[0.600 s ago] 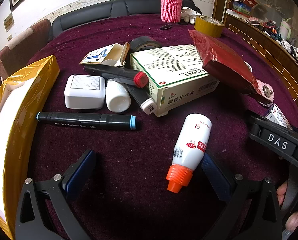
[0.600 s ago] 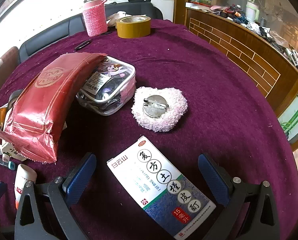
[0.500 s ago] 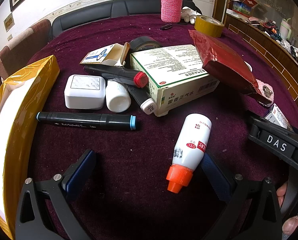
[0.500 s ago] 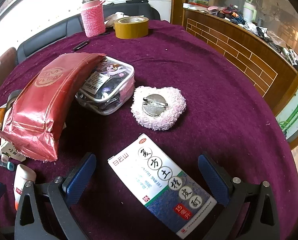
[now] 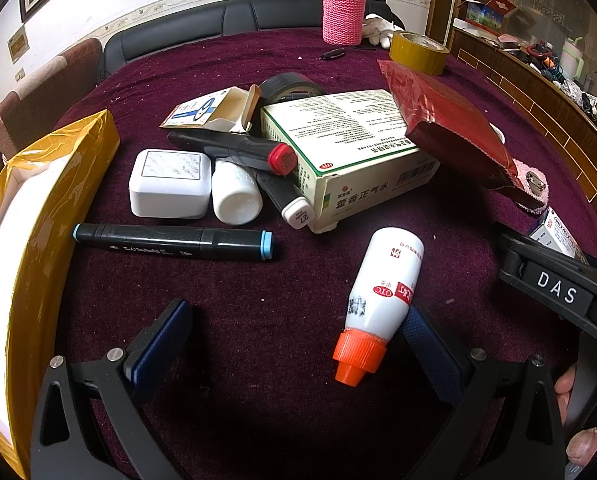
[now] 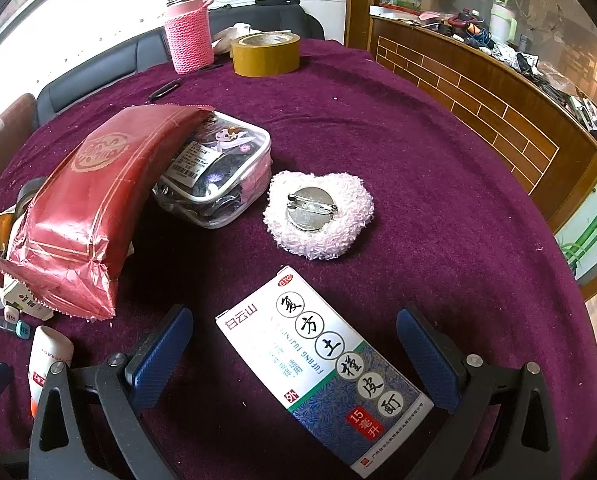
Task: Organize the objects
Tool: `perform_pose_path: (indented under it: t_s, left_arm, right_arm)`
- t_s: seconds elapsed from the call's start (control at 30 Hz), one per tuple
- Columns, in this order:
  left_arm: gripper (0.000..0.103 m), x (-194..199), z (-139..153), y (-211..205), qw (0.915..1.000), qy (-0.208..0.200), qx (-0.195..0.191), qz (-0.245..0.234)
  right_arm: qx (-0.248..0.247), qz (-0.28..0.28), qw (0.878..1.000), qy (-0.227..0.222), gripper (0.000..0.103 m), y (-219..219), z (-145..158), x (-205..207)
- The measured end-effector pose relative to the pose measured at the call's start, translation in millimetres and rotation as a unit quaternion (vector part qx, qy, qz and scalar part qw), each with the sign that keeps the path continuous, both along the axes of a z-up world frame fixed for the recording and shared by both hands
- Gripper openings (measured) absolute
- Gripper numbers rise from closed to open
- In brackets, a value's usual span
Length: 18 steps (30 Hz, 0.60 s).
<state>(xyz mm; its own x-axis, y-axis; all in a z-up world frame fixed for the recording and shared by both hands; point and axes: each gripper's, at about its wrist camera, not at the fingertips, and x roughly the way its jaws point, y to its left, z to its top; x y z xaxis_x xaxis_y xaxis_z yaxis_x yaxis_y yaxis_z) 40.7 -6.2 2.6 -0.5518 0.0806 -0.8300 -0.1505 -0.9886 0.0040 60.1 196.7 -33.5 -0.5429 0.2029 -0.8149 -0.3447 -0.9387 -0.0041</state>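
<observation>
My left gripper (image 5: 294,344) is open and empty above the purple tablecloth. A white bottle with an orange cap (image 5: 378,300) lies by its right finger. Beyond lie a black marker (image 5: 170,242), a white square case (image 5: 170,184), a small white bottle (image 5: 236,194), a green-edged medicine box (image 5: 350,152) and a red foil pack (image 5: 450,132). My right gripper (image 6: 294,344) is open, with a blue-and-white medicine box (image 6: 322,368) lying between its fingers. A fluffy pink brooch (image 6: 318,214), a clear pouch (image 6: 222,172) and the red foil pack (image 6: 94,204) lie beyond it.
A yellow-taped box (image 5: 30,216) stands at the left. A pink-knit flask (image 5: 344,8) and a brown tape roll (image 6: 266,54) sit at the far edge. A brick-patterned counter (image 6: 498,92) runs along the right. The right gripper's body (image 5: 554,288) shows in the left wrist view.
The right gripper has shifted slightly, so the blue-and-white box sits a little higher and more central between its fingers. The left gripper has not moved.
</observation>
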Motion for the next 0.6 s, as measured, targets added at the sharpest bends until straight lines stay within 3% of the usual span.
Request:
perform_pose_path:
  t_s: [0.6]
  left_arm:
    - [0.103, 0.2, -0.6, 0.3, 1.0000, 0.000, 0.000, -0.001]
  right_arm:
    - [0.000, 0.001, 1.000, 0.001, 0.103, 0.6, 0.3, 1.4]
